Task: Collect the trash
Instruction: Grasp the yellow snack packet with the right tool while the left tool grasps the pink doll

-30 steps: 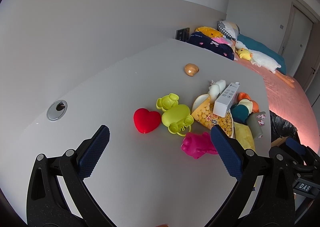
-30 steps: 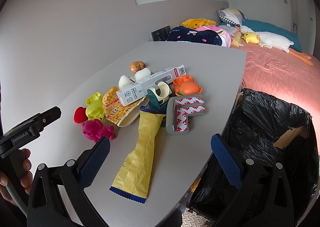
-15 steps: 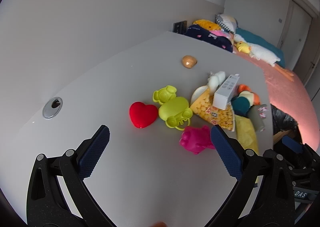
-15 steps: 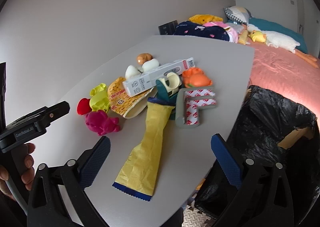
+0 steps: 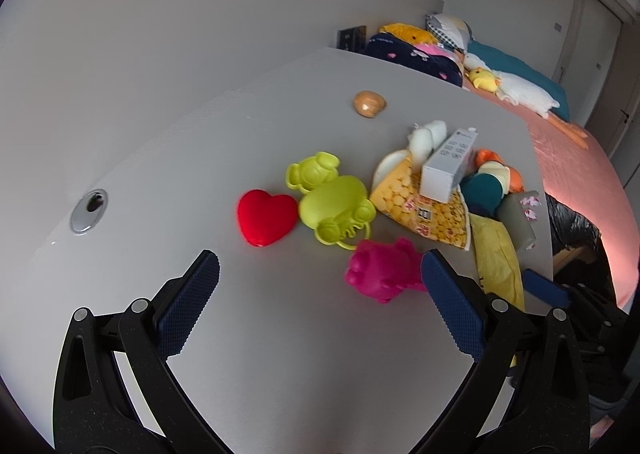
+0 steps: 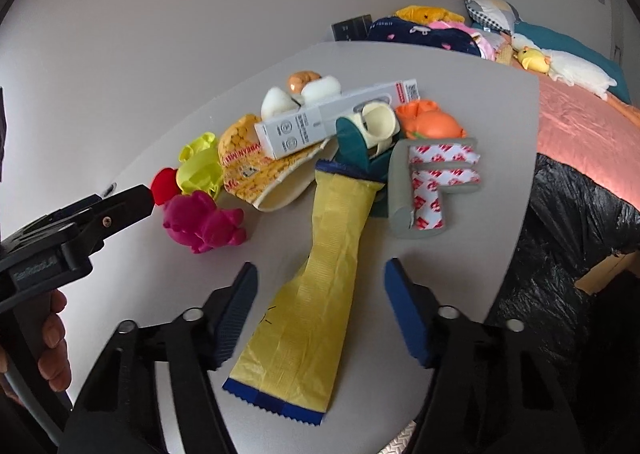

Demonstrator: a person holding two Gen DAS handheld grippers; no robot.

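A long yellow wrapper [image 6: 320, 286] with blue ends lies flat on the grey table [image 6: 460, 66]. My right gripper [image 6: 320, 278] is open and straddles its middle, a little above it. Behind it lie a yellow corn snack bag [image 6: 248, 158], a white carton [image 6: 320, 122], a roll of tape [image 6: 376, 122] and a grey foam piece with red-white backing [image 6: 432, 182]. My left gripper [image 5: 320, 274] is open and empty over bare table, short of a pink toy [image 5: 380, 270]. A black trash bag [image 6: 580, 222] hangs open off the table's right edge.
Toys sit among the litter: a red heart [image 5: 266, 216], lime green moulds [image 5: 332, 202], an orange toy [image 6: 432, 122], white egg shapes [image 6: 280, 100] and a brown bun [image 5: 369, 103]. A cable grommet [image 5: 89, 205] sits at the table's left. A bed with plush toys [image 5: 520, 90] lies behind.
My right gripper has moved forward and down over the yellow wrapper, and its fingers have narrowed. My left gripper has edged forward towards the toys.
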